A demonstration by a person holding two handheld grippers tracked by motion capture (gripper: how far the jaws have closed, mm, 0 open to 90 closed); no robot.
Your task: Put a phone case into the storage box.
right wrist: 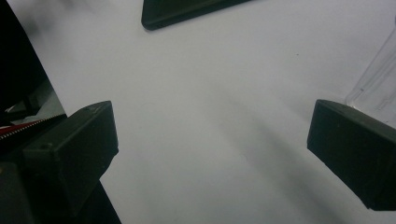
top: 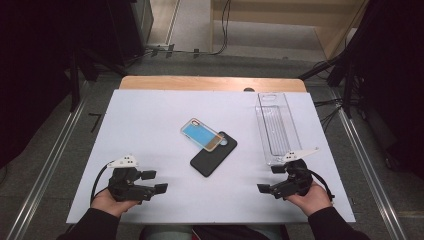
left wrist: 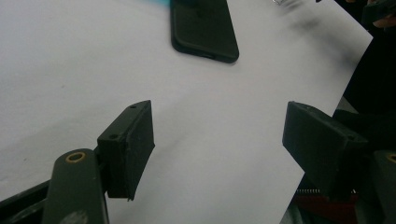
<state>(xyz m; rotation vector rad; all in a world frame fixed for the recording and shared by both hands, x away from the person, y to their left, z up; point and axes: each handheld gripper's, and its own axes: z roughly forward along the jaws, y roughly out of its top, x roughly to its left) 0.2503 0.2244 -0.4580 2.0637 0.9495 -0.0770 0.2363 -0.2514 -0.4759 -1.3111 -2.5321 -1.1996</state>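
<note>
A black phone case (top: 214, 154) lies face down in the middle of the white sheet (top: 150, 120). A clear case with a blue and gold insert (top: 201, 134) rests partly on its far end. My left gripper (top: 154, 181) sits low near the front left, jaws pointing right toward the black phone case (left wrist: 204, 30), open with bare sheet between them (left wrist: 219, 140). My right gripper (top: 270, 179) rests near the front right, pointing left, also open (right wrist: 210, 154) with nothing between its jaws. The black phone case's edge (right wrist: 187, 11) lies ahead of it.
A clear plastic tray (top: 276, 127) stands lengthwise at the right of the sheet, just beyond my right gripper; its wall (right wrist: 380, 79) is close to the right jaw. The wooden table edge (top: 210, 82) runs along the back. Metal rails flank the table.
</note>
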